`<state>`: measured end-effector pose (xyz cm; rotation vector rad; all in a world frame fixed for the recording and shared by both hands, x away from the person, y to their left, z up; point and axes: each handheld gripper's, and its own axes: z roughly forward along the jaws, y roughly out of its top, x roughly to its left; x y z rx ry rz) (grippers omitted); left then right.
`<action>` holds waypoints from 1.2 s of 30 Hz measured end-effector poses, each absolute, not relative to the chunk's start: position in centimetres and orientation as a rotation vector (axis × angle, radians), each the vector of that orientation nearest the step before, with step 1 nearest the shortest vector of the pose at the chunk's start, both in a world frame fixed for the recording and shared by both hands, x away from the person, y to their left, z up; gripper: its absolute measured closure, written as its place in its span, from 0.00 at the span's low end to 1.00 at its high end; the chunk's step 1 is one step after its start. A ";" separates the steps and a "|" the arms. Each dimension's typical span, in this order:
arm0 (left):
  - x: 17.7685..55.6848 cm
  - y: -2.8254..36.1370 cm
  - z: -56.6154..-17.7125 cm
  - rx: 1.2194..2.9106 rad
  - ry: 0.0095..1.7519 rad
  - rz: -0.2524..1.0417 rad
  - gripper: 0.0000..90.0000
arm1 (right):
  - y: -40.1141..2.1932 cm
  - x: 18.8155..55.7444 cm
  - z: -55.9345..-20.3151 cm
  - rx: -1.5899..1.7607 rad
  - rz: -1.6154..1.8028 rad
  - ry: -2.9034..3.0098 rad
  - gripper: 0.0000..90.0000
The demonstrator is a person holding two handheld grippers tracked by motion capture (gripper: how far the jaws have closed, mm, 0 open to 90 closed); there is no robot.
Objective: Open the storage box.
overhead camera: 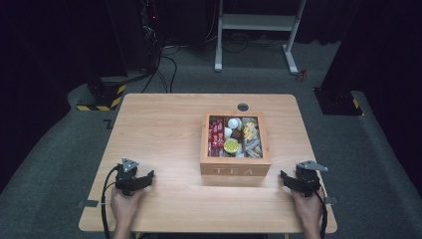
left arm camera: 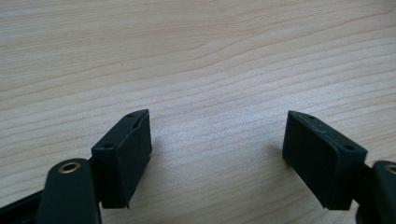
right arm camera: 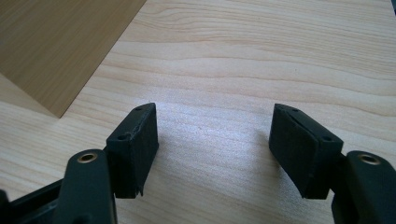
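Left gripper (overhead camera: 144, 178) and right gripper (overhead camera: 287, 178), each held in a hand at the near table (overhead camera: 164, 114) edge, are shown released, jaws spread over bare wood. Between and just beyond them, the open wooden tea box (overhead camera: 235, 168) is seen, nearer the right gripper, filled with sachets (overhead camera: 216, 135) and small packets.

In the high view the box (overhead camera: 235, 170) holds items too small to identify. In the right gripper view the box (right arm camera: 56, 46) is cut off at 10 o'clock.
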<state>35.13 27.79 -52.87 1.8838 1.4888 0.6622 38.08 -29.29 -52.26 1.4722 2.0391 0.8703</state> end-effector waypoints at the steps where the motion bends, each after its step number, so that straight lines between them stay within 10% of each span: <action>1: 35.1 27.8 -52.9 1.884 1.489 0.662 0.27 | -29.3 38.1 -52.3 1.472 0.871 2.039 0.36; 36: 35.1 27.8 -52.9 1.879 1.491 0.659 0.27 | -29.2 37.9 -52.2 1.489 0.866 2.017 0.44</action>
